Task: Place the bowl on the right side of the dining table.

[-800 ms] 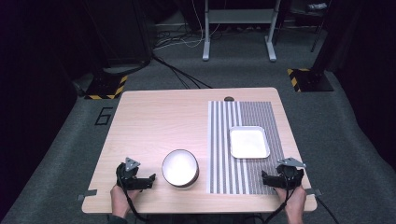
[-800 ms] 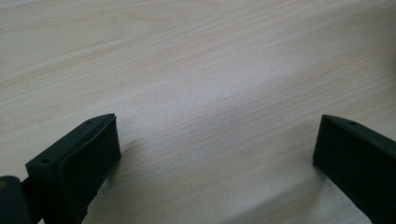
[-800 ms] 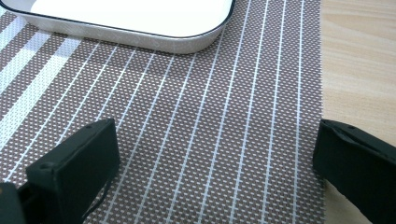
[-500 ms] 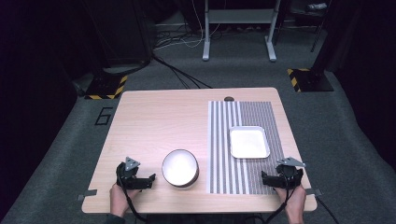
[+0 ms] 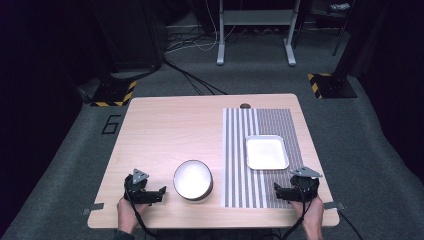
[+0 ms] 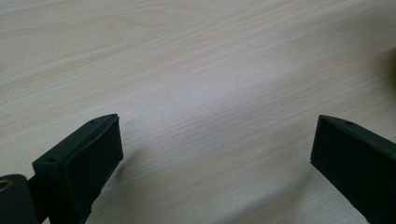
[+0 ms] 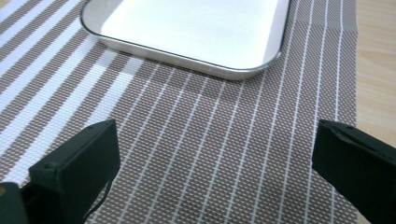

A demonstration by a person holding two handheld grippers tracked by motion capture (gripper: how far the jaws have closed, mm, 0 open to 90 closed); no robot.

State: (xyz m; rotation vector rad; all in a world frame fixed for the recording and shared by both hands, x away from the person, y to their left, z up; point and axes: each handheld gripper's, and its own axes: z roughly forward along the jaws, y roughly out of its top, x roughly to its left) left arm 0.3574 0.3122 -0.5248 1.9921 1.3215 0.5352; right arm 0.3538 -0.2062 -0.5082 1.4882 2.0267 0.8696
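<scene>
Both tools are at rest and empty. The left gripper (image 5: pixel 161 192) sits low over the pale wooden table (image 5: pixel 170 125) with its black jaws spread wide and only bare wood grain between them in the left gripper view. The right gripper (image 5: pixel 278 191) has its jaws equally wide apart, with nothing between them but the weave of the brown-and-white striped woven placemat (image 7: pixel 219 154).

Compared with the high views from a moment ago, nothing has shifted: both hands lie at the same spots on the table's near edge, and the dishes stand where they stood. By my reading, the work has not begun and neither thing has been picked yet.

Taking the placemat as the landmark: the right gripper rests on its near right corner, jaws pointing left across it. The white rectangular tray with a thin metal-coloured rim (image 5: pixel 267 152) lies on the mat's right half, just beyond the right gripper and apart from it; in the right gripper view its near rounded corner (image 7: pixel 252 70) is close ahead of the jaws. The round bowl, dark outside and white inside (image 5: pixel 193 180), stands on bare wood just left of the mat's near left edge. The left gripper lies further left of it, near but not touching, its jaws pointing towards the bowl.
</scene>
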